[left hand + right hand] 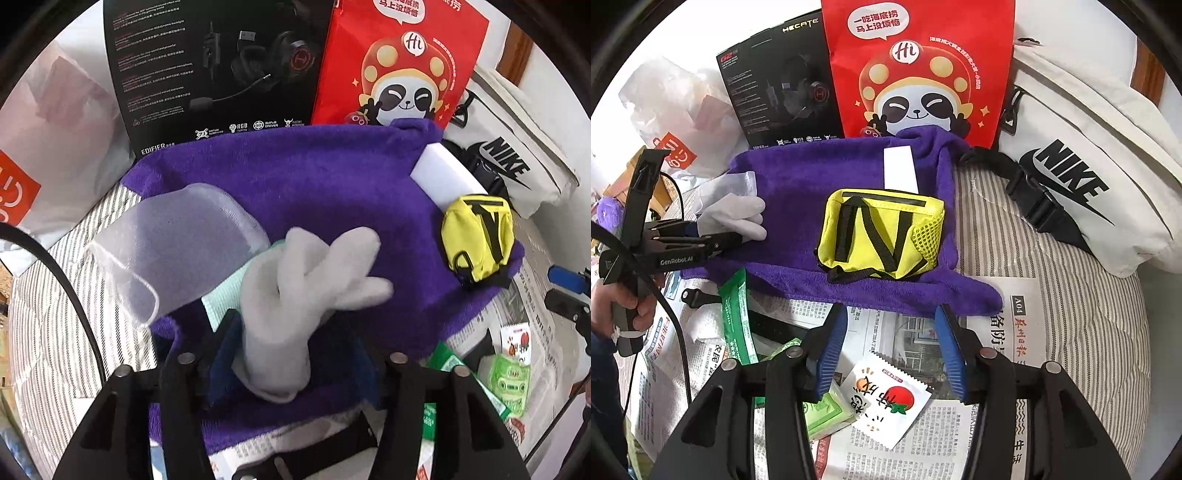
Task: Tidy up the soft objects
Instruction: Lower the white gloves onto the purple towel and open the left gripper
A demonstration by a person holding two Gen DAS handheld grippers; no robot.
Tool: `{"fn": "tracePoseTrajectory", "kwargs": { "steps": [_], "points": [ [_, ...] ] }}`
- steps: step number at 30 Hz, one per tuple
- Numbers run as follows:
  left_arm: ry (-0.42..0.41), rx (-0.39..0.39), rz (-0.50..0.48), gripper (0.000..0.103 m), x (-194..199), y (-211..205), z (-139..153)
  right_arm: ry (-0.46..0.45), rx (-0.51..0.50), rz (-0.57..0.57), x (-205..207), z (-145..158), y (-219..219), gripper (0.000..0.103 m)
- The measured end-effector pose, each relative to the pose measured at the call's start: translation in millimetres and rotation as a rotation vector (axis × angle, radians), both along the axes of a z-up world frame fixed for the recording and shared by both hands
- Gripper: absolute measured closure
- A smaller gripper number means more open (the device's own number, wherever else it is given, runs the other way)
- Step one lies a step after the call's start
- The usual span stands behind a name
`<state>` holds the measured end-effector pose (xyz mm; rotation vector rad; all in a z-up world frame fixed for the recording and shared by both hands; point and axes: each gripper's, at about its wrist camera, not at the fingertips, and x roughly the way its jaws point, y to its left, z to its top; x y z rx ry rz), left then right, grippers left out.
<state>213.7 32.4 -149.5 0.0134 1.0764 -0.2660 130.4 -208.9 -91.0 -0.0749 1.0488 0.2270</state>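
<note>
A purple towel (314, 177) (798, 184) lies spread over newspaper. A pale grey glove (310, 280) (735, 218) rests on its near-left part. The glove's cuff lies between the blue pads of my left gripper (291, 332) (738, 236), which stand apart and do not squeeze it. A clear plastic bag (177, 243) lies left of the glove. A small yellow backpack (476, 236) (882, 232) and a white block (447, 173) (899, 166) sit on the towel's right side. My right gripper (890, 350) is open above the newspaper, just short of the towel's near edge, holding nothing.
A black headset box (214, 70), a red panda bag (402, 62) and a white Nike bag (1089, 177) stand behind the towel. Newspaper (997, 424), a white snack sachet (890, 402) and green packets (735, 317) lie in front. A hand (631, 306) holds the left gripper.
</note>
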Motion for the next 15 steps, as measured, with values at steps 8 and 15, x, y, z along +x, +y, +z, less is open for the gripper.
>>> {"fn": "tracePoseTrajectory", "kwargs": {
  "steps": [8,15],
  "points": [
    [0.003,0.045,-0.003,0.037,-12.0,2.2,11.1,-0.003,0.01,0.015,-4.7,3.1,3.2,0.054],
    [-0.014,0.044,0.009,0.036,-25.7,8.8,26.6,0.0,0.012,0.006,-15.9,6.0,0.5,0.054]
  ]
}}
